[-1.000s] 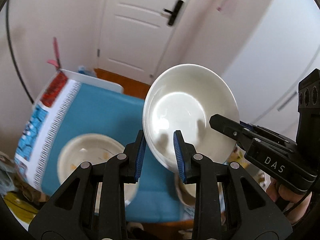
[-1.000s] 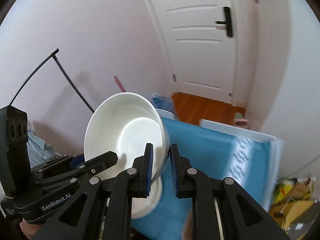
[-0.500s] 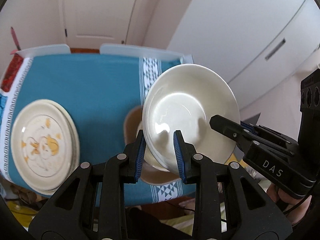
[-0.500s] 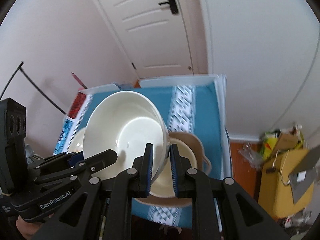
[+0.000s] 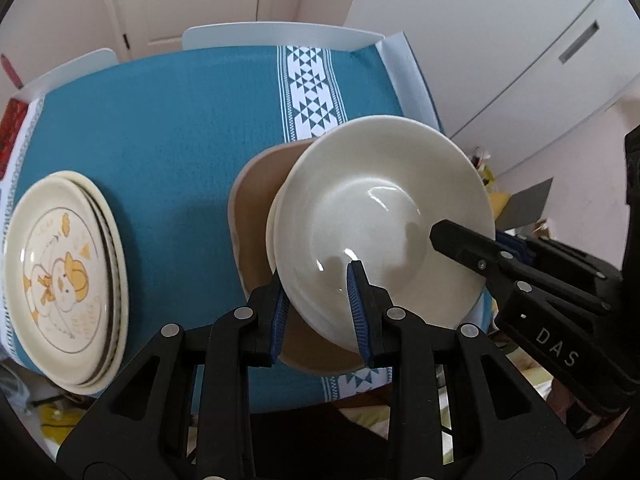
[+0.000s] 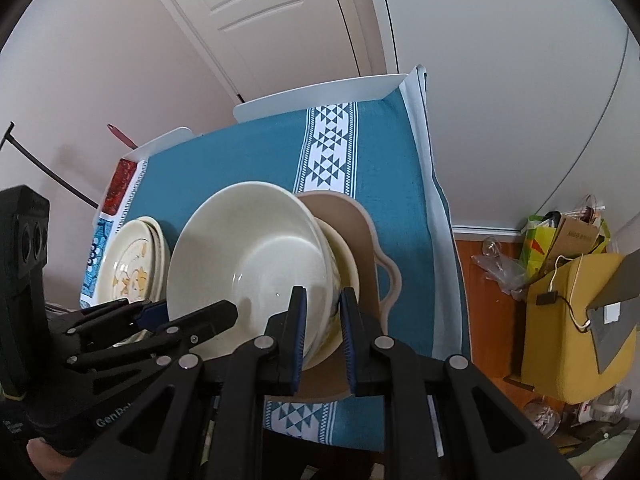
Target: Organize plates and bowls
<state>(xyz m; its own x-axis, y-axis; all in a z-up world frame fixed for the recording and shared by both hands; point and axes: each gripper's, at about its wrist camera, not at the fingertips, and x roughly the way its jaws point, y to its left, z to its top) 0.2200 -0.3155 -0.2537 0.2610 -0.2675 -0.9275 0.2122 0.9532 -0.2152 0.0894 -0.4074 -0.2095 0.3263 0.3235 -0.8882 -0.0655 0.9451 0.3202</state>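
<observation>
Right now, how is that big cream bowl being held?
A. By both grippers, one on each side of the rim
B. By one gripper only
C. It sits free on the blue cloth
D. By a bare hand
A: the left gripper and right gripper each clamp the cream bowl's rim.

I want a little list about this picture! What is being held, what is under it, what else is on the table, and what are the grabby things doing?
held: cream bowl, tilted, gripped on opposite sides of its rim
left hand-held gripper: shut on the bowl's rim
right hand-held gripper: shut on the bowl's rim
under the bowl: another cream dish sitting on a tan tray with a handle
also on the table: stack of cartoon plates, at the left edge
table cover: blue cloth with a white patterned stripe
bowl set down: cannot tell
</observation>
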